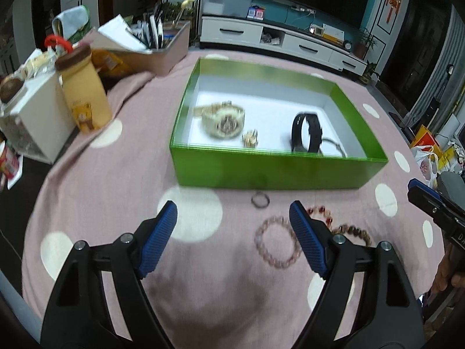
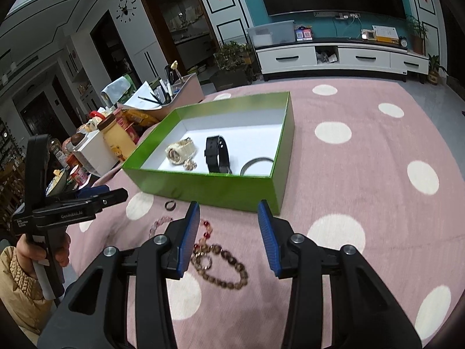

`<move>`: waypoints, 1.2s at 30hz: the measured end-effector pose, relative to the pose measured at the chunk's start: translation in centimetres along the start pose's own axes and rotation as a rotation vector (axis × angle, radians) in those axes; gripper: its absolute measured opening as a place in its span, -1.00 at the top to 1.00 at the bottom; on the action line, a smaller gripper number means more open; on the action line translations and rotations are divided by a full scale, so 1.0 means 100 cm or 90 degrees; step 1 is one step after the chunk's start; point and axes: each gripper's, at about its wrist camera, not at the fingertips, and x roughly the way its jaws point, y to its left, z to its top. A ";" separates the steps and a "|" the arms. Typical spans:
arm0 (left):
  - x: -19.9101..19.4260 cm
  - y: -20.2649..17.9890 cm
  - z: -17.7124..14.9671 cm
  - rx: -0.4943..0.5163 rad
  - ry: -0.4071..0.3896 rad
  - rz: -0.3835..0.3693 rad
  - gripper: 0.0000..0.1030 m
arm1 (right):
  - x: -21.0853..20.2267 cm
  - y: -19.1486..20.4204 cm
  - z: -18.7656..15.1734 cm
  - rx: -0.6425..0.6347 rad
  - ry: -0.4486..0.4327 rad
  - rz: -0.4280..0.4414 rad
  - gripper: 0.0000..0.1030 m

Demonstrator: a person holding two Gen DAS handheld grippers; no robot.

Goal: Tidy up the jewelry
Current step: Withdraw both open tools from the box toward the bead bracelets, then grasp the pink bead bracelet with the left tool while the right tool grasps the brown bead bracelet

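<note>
On the pink, white-dotted tablecloth [image 2: 363, 160] sits a green box [image 1: 279, 171] with a white floor. Inside it lie a pale gold watch [image 1: 222, 120], a small gold ring cluster [image 1: 250, 139] just beside it, a black wristband [image 1: 306, 133] standing on edge, and a thin grey bangle [image 2: 255, 164] near the right-hand wall.

Outside the box, close to its near wall, a dark ring [image 1: 260, 200] rests flat on the cloth. Nearer the person lie three bead bracelets: a pink bracelet [image 1: 276, 241], a red bead bracelet [image 2: 205, 232] and a brown bead bracelet [image 2: 229, 267], the red and brown ones touching.

The left gripper [image 1: 232, 218] hangs above the cloth with its blue pads spread wide and nothing between them; the pink bracelet lies just beside its right-hand pad. The right gripper [image 2: 228, 218] is parted as well, gripping nothing, above the brown and red beads. A hand [image 2: 58, 250] in a tan quilted sleeve [image 2: 20, 285] holds the left gripper's handle.
</note>
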 end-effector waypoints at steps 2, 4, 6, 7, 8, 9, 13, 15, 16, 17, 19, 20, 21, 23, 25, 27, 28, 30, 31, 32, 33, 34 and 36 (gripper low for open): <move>0.004 -0.001 -0.006 -0.001 0.010 0.000 -0.56 | -0.001 0.002 -0.005 -0.001 0.005 0.001 0.18; 0.008 -0.003 -0.013 0.002 0.019 0.003 -0.55 | -0.001 0.002 -0.007 0.002 0.008 0.003 0.18; 0.012 -0.005 -0.018 0.003 0.028 0.001 -0.53 | -0.001 0.003 -0.011 0.005 0.013 0.003 0.18; 0.015 -0.006 -0.020 0.003 0.032 0.001 -0.53 | 0.000 0.003 -0.012 0.006 0.015 0.003 0.18; 0.018 -0.007 -0.022 0.005 0.037 0.003 -0.53 | 0.000 0.003 -0.014 0.007 0.017 0.002 0.18; 0.021 -0.009 -0.024 0.006 0.040 0.004 -0.50 | 0.001 0.003 -0.016 0.007 0.021 0.002 0.18; 0.031 -0.014 -0.028 0.018 0.046 0.013 -0.35 | 0.004 0.002 -0.022 0.009 0.032 0.000 0.18; 0.035 -0.017 -0.029 0.024 0.046 0.018 -0.26 | 0.005 0.002 -0.024 0.009 0.036 0.001 0.18; 0.037 -0.018 -0.029 0.029 0.047 0.020 -0.19 | 0.005 0.002 -0.024 0.009 0.037 0.003 0.18; 0.039 -0.020 -0.029 0.033 0.048 0.021 -0.17 | 0.006 0.002 -0.024 0.010 0.039 0.005 0.18; 0.042 -0.024 -0.032 0.044 0.049 0.021 -0.03 | 0.008 0.003 -0.026 0.006 0.044 0.011 0.18; 0.045 -0.025 -0.035 0.048 0.053 0.020 0.01 | 0.009 0.005 -0.027 0.004 0.047 0.014 0.18; 0.047 -0.025 -0.037 0.050 0.057 0.019 0.11 | 0.010 0.006 -0.028 0.002 0.051 0.019 0.18; 0.047 -0.030 -0.040 0.069 0.044 0.031 0.13 | 0.014 0.009 -0.031 -0.001 0.059 0.026 0.18; 0.046 -0.033 -0.042 0.079 0.039 0.031 0.23 | 0.017 0.011 -0.033 -0.002 0.065 0.032 0.18; 0.045 -0.037 -0.044 0.091 0.033 0.027 0.47 | 0.022 0.013 -0.036 -0.004 0.075 0.038 0.18; 0.045 -0.039 -0.044 0.094 0.031 0.022 0.66 | 0.024 0.014 -0.038 -0.003 0.081 0.041 0.19; 0.043 -0.041 -0.045 0.095 0.030 0.015 0.82 | 0.030 0.016 -0.042 -0.001 0.093 0.047 0.19; 0.043 -0.041 -0.045 0.092 0.030 0.012 0.83 | 0.033 0.016 -0.044 -0.001 0.100 0.048 0.19; 0.043 -0.039 -0.046 0.088 0.032 0.008 0.83 | 0.036 0.016 -0.046 0.000 0.106 0.049 0.19; 0.043 -0.037 -0.045 0.081 0.034 0.003 0.86 | 0.038 0.016 -0.047 0.000 0.109 0.050 0.19; 0.042 -0.035 -0.044 0.074 0.035 0.001 0.86 | 0.040 0.016 -0.049 0.001 0.113 0.053 0.19; 0.036 -0.030 -0.042 0.062 0.026 -0.005 0.86 | 0.043 0.017 -0.050 0.003 0.117 0.055 0.19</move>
